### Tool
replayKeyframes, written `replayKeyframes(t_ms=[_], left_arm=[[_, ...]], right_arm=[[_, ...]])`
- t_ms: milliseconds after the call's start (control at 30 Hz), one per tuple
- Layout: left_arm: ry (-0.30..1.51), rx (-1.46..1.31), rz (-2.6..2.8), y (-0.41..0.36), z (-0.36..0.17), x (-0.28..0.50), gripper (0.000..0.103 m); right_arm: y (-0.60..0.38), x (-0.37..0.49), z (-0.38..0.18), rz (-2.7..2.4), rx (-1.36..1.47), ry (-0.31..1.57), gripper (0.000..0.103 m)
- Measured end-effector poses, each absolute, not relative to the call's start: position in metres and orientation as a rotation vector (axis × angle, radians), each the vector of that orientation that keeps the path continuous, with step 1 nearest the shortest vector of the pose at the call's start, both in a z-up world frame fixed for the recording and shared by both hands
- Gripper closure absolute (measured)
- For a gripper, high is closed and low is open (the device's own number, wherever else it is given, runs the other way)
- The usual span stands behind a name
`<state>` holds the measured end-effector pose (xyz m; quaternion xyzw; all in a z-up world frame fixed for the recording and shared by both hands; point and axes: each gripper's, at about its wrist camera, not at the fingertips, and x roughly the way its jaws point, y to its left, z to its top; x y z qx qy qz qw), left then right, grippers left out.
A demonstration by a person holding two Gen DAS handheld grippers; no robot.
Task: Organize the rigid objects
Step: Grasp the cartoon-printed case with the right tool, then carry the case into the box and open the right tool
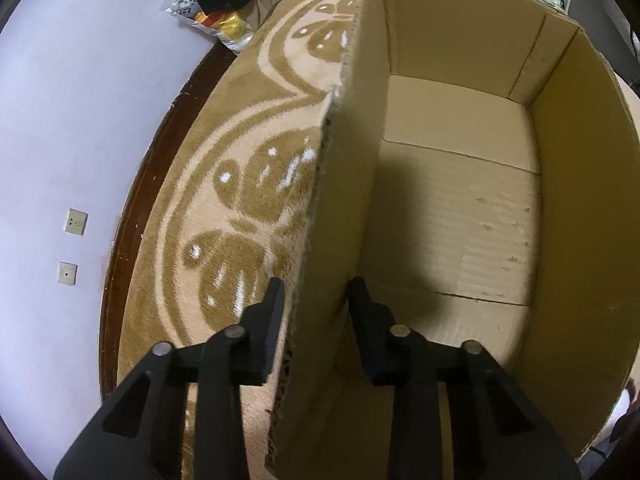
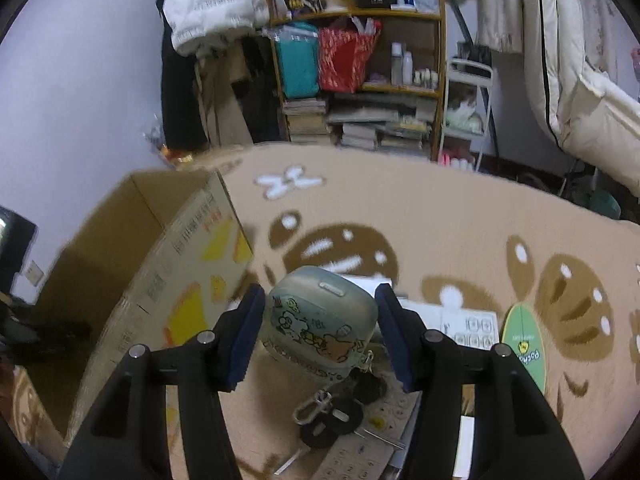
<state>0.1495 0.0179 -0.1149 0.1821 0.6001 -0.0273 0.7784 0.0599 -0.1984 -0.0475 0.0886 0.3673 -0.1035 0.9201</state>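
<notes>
1. Where the left gripper points steeply down, its two black fingers stand either side of the box wall, one outside and one inside, closed onto the cardboard edge.
2. The box is open at the top and lies on the rug; its floor past the fingers is bare cardboard with a few scuffs.
3. Left of the rug lies a dark wooden strip, then a pale wall with two sockets.
4. The right gripper is partly closed, its blue pads pressed on the sides of a case, a pale green one with cartoon figures, held above the rug.
5. Under the case hang a clip and dark keys; below them lie white sheets.
6. A green oval card lies just right of the sheets.
7. The box stands to the left, its printed side facing the gripper.
8. Beyond the rug a shelf holds bags, bottles and stacked books; a white jacket hangs to its left.
</notes>
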Motion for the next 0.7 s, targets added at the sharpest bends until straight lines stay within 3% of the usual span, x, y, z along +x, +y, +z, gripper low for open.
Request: replayKeyframes(t_ms=[100, 700], left_arm=[[1.303, 0.406, -0.073, 0.014, -0.114, 0.147, 0.082], [1.326, 0.364, -0.081, 0.021, -0.112, 0.148, 0.083]], right_arm=[[-0.19, 0.058, -0.031, -0.171, 0.187, 0.708, 0.043], [-0.111, 0.068, 0.042, 0.101, 0.184, 0.501, 0.043]])
